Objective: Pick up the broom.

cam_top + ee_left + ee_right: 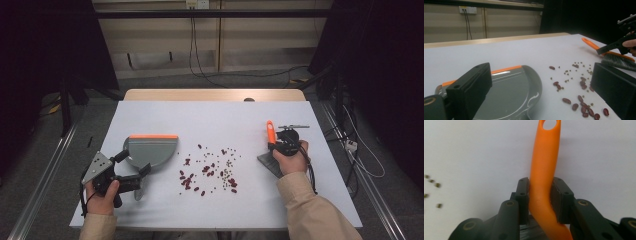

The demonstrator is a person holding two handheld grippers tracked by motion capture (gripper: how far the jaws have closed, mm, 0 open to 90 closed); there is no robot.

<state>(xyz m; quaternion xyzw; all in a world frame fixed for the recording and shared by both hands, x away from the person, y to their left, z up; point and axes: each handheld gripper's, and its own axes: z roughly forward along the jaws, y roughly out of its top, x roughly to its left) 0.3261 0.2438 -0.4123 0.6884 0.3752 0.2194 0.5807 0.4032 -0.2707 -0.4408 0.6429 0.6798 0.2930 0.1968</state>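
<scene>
Beans [210,170] — dark red plus small greenish ones — lie scattered mid-table, between dustpan [150,149] and brush [543,182]. Looks like sweep-up prep: right gripper [540,192] pinches brush's orange handle; left gripper [541,87] spread wide around pan's handle end, not yet closed. Next — prob. close on pan, sweep beans in.

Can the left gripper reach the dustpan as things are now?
Probably yes. The left gripper is open, right at the near edge of the dustpan, with nothing between them. The beans lie off to the side, and the right gripper is busy holding the brush.
</scene>
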